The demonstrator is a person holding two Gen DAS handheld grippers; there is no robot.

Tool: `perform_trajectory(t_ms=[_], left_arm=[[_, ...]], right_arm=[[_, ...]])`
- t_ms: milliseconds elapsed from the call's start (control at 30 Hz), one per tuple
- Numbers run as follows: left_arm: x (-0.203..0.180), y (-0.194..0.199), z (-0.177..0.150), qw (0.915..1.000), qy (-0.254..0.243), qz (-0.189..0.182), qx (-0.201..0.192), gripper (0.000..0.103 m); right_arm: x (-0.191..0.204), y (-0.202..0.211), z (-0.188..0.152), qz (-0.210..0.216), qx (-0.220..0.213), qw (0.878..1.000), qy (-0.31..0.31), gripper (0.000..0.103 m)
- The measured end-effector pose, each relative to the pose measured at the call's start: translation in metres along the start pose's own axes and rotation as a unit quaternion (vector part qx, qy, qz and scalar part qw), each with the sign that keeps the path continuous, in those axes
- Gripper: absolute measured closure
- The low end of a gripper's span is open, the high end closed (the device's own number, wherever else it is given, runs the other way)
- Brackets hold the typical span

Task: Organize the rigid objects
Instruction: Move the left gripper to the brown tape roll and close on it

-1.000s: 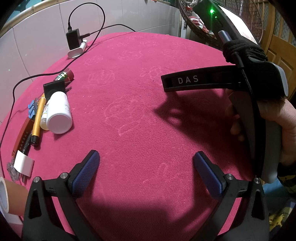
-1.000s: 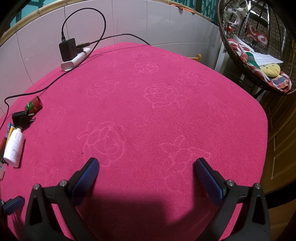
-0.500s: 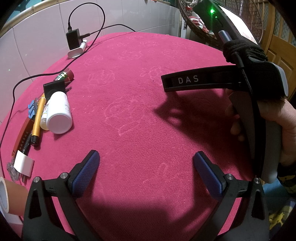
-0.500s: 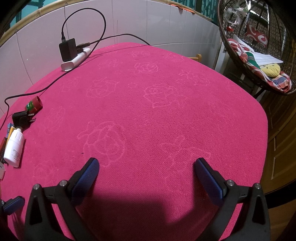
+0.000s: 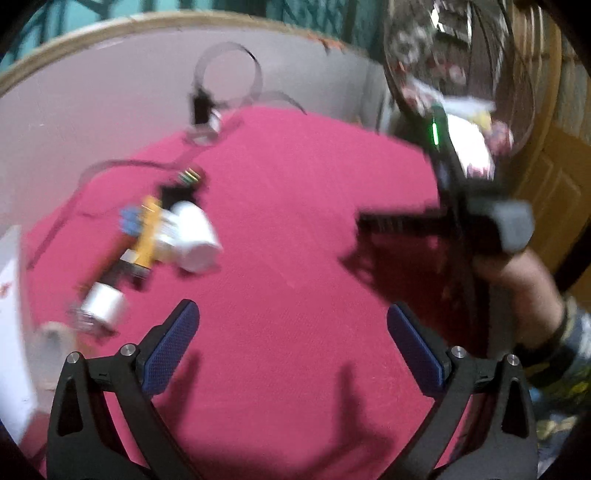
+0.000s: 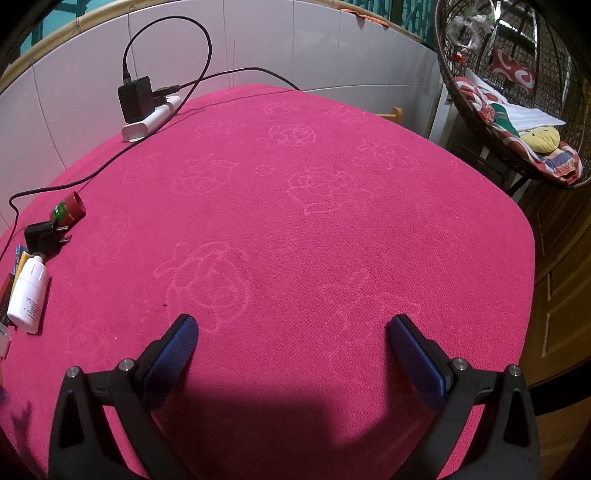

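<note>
Two hand-held grippers above a table covered in a pink cloth (image 6: 332, 229) embossed with flower outlines. The left gripper (image 5: 293, 341) has its blue-padded fingers spread wide with nothing between them; the left wrist view is smeared by motion blur. The right gripper (image 6: 291, 349) likewise stands with its jaws wide apart and empty over the bare middle of the cloth. In the left wrist view the right gripper's black body and grey handle appear at the right, grasped by a hand (image 5: 517, 273) with a dark cuff at the wrist.

The rigid objects lie clustered at the left edge of the table. A white bottle (image 6: 28, 295) lies on its side, its cap toward the far wall; beside it, in the left wrist view, are a yellow-orange pen-like item (image 5: 147, 236) and something blue (image 5: 129, 221), both too blurred to identify further. Just beyond the bottle rests a black plug adapter (image 6: 42, 236), and beyond that a small red-capped container (image 6: 70, 208) with a green label. Nearer the left gripper sit a white cylindrical piece (image 5: 101, 304) and a pale roll (image 5: 51, 339) of what may be tape, indistinct.

At the far edge, against the white tiled wall (image 6: 258, 40), a black charger (image 6: 135, 99) stands on a white power strip (image 6: 151, 120), its black cable (image 6: 173, 33) looping up the wall. A wicker hanging chair (image 6: 509, 110) with patterned cushions stands to the right of the table.
</note>
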State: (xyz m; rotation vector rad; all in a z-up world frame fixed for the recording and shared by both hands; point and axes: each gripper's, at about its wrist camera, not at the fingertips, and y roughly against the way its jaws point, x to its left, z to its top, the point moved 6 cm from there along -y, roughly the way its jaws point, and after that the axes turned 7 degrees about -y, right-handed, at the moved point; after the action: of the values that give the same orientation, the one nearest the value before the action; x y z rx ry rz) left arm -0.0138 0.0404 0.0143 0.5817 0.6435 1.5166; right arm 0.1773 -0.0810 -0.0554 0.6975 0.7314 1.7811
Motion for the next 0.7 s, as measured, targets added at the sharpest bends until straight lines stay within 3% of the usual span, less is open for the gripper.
perform_trajectory(t_ms=[67, 200, 400, 533, 700], left_arm=[[0.025, 0.022, 0.007, 0.9993, 0.029, 0.008, -0.025, 0.000], [0.078, 0.055, 0.003, 0.9955, 0.041, 0.064, -0.057, 0.000], [0.131, 0.043, -0.022, 0.9951, 0.060, 0.079, -0.009, 0.000], [0.133, 0.031, -0.036, 0.9958, 0.023, 0.087, 0.011, 0.001], [0.130, 0.011, -0.041, 0.9958, 0.012, 0.081, 0.041, 0.005]], right_arm=[[0.000, 0.000, 0.000, 0.000, 0.000, 1.000, 0.000, 0.000], [0.000, 0.000, 0.000, 0.000, 0.000, 1.000, 0.000, 0.000], [0.000, 0.000, 0.000, 0.000, 0.000, 1.000, 0.000, 0.000], [0.000, 0.000, 0.000, 0.000, 0.000, 1.000, 0.000, 0.000], [0.000, 0.000, 0.000, 0.000, 0.000, 1.000, 0.000, 0.000]])
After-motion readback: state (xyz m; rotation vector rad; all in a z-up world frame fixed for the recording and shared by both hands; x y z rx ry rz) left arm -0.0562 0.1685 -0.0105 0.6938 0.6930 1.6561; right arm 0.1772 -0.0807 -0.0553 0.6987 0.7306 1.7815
